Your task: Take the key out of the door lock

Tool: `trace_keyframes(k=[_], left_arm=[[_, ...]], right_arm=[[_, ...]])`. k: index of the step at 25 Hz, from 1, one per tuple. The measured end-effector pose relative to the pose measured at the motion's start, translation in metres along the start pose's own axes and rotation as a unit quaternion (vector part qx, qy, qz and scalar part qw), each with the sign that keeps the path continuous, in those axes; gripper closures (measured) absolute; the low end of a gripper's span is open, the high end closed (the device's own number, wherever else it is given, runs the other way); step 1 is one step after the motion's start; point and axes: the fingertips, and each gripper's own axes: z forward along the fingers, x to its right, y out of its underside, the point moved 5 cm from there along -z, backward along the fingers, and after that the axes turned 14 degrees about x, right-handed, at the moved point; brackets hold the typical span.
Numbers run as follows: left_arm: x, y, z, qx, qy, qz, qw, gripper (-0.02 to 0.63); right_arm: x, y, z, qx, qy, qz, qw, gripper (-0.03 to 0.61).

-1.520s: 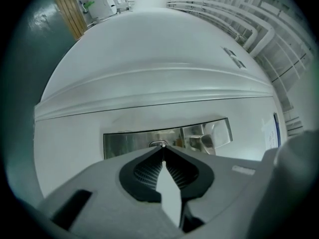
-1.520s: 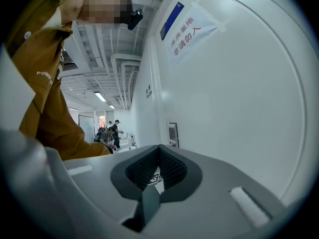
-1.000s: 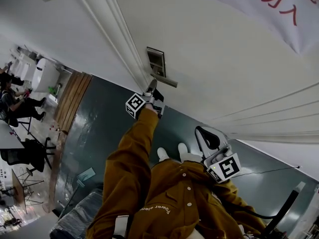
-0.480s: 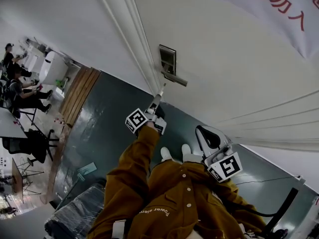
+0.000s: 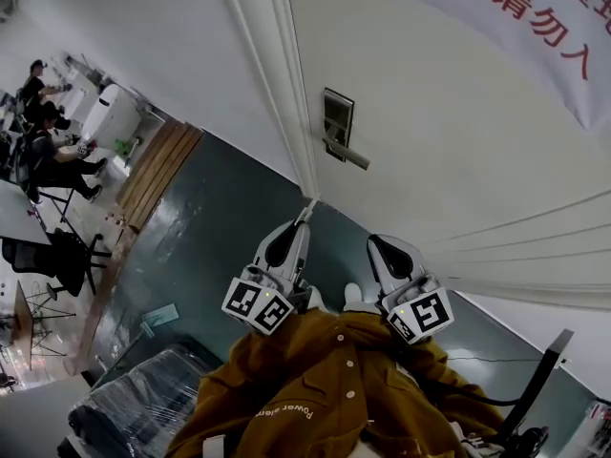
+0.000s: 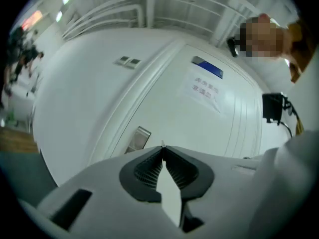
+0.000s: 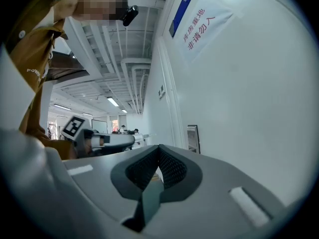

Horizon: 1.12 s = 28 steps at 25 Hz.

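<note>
The metal lock plate with its lever handle sits on the white door; it also shows as the lock plate and the lock plate. My left gripper is held away from the door, below the plate, shut on the key. Only a thin metal tip of the key pokes out past the pads. My right gripper hangs beside it, close to my body, shut with nothing in it. From the right gripper view the left gripper points toward the door.
A sign with red characters hangs on the door. The door frame runs along the plate's left. Dark green floor lies below, with a wrapped black bundle. People sit at desks far left.
My left gripper has drawn back from the lock plate toward my body, jaws still shut. The right gripper has barely moved.
</note>
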Motion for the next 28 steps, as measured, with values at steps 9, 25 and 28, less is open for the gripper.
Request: trace_keyframes(k=[9, 25, 28], left_arm=[[0.061, -0.004, -0.022, -0.034, 0.036, 0.160, 0.9859, 0.592], [0.059, 0.005, -0.030, -0.058, 0.030, 0.140, 0.9880, 0.592], [0.057, 0.004, -0.033, -0.060, 0.030, 0.140, 0.9879, 0.592]], right_arm=[[0.006, 0.002, 0.010, -0.003, 0.012, 0.000, 1.000, 0.574], [0.005, 0.000, 0.015, -0.006, 0.015, -0.006, 1.000, 0.574], [0.002, -0.001, 0.015, -0.003, 0.016, -0.008, 1.000, 0.574]])
